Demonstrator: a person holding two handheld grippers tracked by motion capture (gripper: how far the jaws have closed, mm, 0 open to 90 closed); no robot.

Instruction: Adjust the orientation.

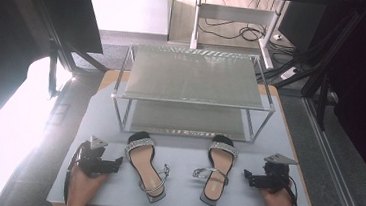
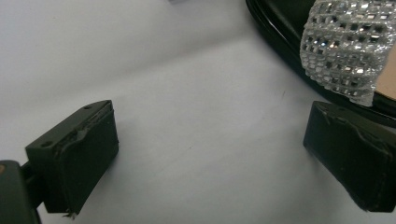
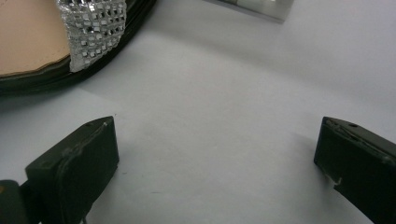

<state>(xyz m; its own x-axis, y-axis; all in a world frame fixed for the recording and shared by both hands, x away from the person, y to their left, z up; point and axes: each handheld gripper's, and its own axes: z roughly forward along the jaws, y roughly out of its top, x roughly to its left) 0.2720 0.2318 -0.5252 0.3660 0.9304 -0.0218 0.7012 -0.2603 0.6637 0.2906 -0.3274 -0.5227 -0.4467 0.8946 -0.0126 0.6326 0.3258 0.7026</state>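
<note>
We are resting the left gripper [image 1: 118, 163] and right gripper [image 1: 246, 176], jaws spread empty, outside both rhinestone sandals [image 1: 146, 166], before the shoe rack [image 1: 192, 91].

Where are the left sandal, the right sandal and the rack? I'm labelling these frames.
Left black sandal with rhinestone strap [image 1: 143, 163]: high view, tan insole.
Right black sandal with rhinestone strap [image 1: 216, 171]: high view, tan insole.
Two-tier metal shoe rack [image 1: 191, 102]: high view, top shelf's front rail.

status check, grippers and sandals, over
Left gripper open, empty, beside left sandal. Right gripper open, empty, beside right sandal. Both sandals flat on table, before rack. Nothing between.
</note>
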